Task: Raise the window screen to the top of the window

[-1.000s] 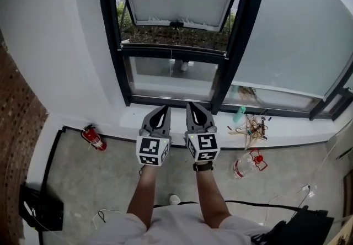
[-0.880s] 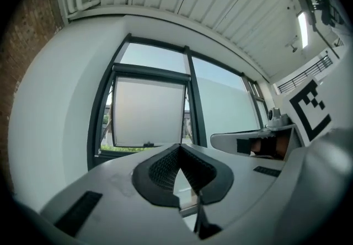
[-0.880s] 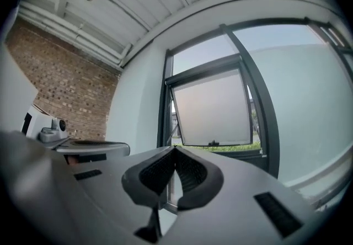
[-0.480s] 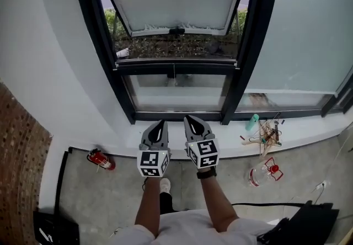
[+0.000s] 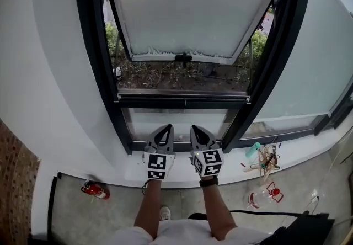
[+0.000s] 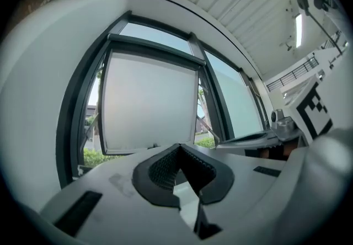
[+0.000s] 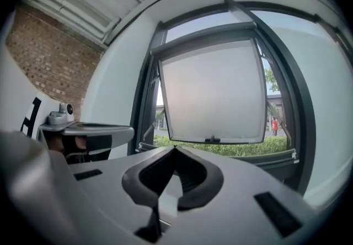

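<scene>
Forearms (image 5: 150, 209) led up to 2 grippers held side by side over the white sill (image 5: 135, 172): the left gripper (image 5: 166, 128) and the right gripper (image 5: 194, 128) each had their jaws pressed together with nothing between them. Beyond stood the dark window frame (image 5: 98, 73), where the window screen (image 5: 193, 6) covered the upper part of the opening, its lower edge and small dark handle (image 5: 183, 58) well apart from both grippers. Under that edge, farthest off, greenery (image 5: 176, 75) showed.
</scene>
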Tool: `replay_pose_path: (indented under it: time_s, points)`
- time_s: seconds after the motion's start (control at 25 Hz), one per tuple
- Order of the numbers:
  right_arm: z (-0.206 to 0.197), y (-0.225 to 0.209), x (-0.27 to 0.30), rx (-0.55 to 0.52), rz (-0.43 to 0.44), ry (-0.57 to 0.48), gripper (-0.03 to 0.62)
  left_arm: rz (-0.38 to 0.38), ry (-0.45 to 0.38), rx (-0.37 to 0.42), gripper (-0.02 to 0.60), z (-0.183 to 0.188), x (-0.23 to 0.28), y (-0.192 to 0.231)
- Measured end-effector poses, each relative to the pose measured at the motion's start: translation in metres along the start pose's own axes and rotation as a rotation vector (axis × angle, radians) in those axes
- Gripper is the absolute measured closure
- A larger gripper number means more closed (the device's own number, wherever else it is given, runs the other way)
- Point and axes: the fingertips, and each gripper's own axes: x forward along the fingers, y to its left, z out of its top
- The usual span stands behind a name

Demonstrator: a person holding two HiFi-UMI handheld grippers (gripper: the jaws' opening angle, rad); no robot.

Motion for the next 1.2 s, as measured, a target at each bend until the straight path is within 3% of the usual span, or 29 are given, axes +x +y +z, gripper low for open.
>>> replay_pose_path:
  time_s: [0.12, 0.24, 0.36, 0.52, 0.68, 0.92, 1.08, 1.2]
  points:
    - [-0.022, -0.001, 0.023, -0.006, -0.018, 0.061, 0.595, -0.02, 0.015, -0.103, 0.583, -0.019, 0.018, 0.023]
    - [-0.028, -0.022, 0.039, -0.004, -0.048, 0.078, 0.595, -0.05, 0.044, -0.067, 0.583, -0.031, 0.048, 0.026]
    - [-0.033, -0.048, 0.054, 0.017, -0.067, 0.078, 0.595, -0.072, 0.059, -0.08, 0.583, -0.043, 0.076, 0.022]
    - [-0.048, -0.083, 0.084, 0.056, -0.054, 0.095, 0.595, -0.094, 0.098, -0.06, 0.583, -0.056, 0.12, 0.017]
    - [-0.068, -0.111, 0.132, 0.126, 0.005, 0.126, 0.595, -0.112, 0.147, 0.021, 0.583, -0.058, 0.161, 0.022]
    - [-0.124, -0.125, 0.184, 0.159, 0.071, 0.22, 0.595, -0.089, 0.313, 0.193, 0.583, -0.096, 0.201, 0.034]
    - [-0.159, -0.104, 0.194, 0.153, 0.139, 0.248, 0.595, -0.03, 0.384, 0.237, 0.583, -0.126, 0.202, 0.049]
    - [-0.179, -0.103, 0.205, 0.17, 0.137, 0.264, 0.595, -0.053, 0.402, 0.255, 0.583, -0.141, 0.21, 0.046]
